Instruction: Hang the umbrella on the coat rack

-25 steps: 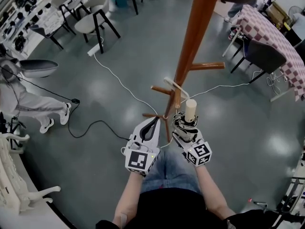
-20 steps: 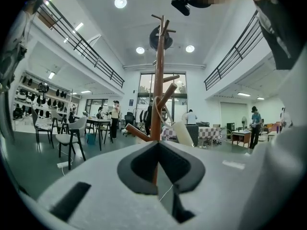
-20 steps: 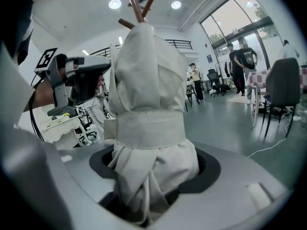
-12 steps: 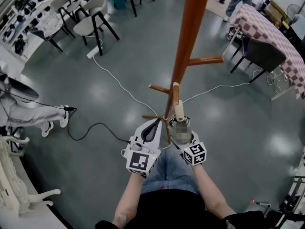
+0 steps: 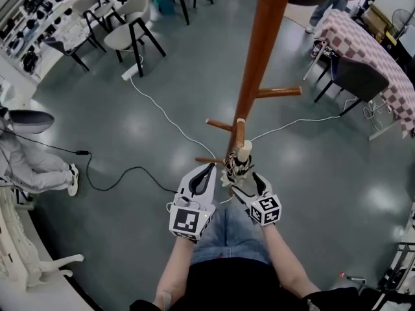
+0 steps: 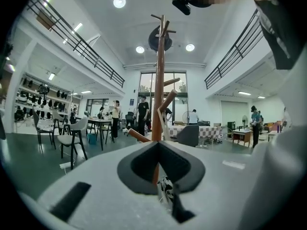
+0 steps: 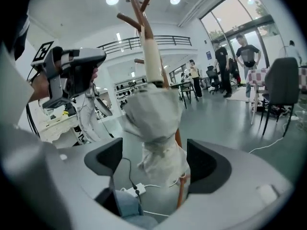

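Mid-frame, the umbrella (image 7: 156,123) looks light, floppy — I'd take its stiff handle (image 7: 151,63); right gripper (image 7: 153,159) gapes around it, left gripper (image 6: 159,146) pinched closed.

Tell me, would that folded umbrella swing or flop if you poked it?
Probably swing: the umbrella seems to dangle beside the coat rack, loose between the open right tongs. Its bunched cloth looks soft, so likely squashy, though the pale handle looks stiff. Folded short, it's probably light.

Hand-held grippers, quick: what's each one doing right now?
Left hand-held gripper: closed, nothing clearly held.
Right hand-held gripper: open, umbrella between its jaws, not gripped.
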